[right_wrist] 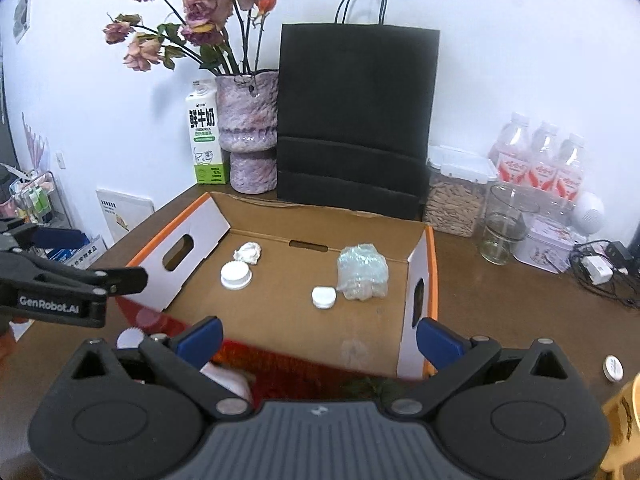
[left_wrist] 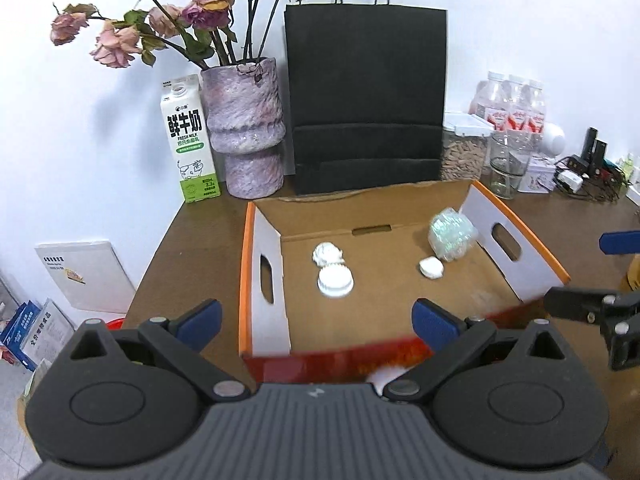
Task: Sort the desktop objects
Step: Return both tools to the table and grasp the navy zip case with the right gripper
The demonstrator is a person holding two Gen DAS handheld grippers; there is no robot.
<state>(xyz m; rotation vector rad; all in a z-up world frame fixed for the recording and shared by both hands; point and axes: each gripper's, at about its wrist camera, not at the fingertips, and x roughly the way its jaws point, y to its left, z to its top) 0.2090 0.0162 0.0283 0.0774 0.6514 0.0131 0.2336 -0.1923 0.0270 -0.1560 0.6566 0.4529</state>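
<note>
The left gripper (left_wrist: 316, 326) is held with its jaws spread wide and nothing between the blue pads; it is poised over the near red edge of the cardboard box (left_wrist: 516, 258). The right gripper (right_wrist: 320, 342) is likewise released and empty, poised over the same near edge from the other side.

Inside the box, four items are seen on the floor: a crumpled white wad (right_wrist: 248, 253), a white ribbed cap (right_wrist: 236, 276) just beside it, a smaller white lid (right_wrist: 323, 298), and a crinkled clear plastic bundle (right_wrist: 363, 272) touching or nearly touching that lid. On the desk outside, a small round tin (right_wrist: 613, 368) lies near the right gripper.

Risks are judged as follows. The two grippers are close together, so a collision is possible if both are advanced at once. The near box wall could be caught and the box dragged toward the black paper bag (right_wrist: 354, 120) and vase (right_wrist: 250, 128). The flat tin may slip from a shallow pinch.
</note>
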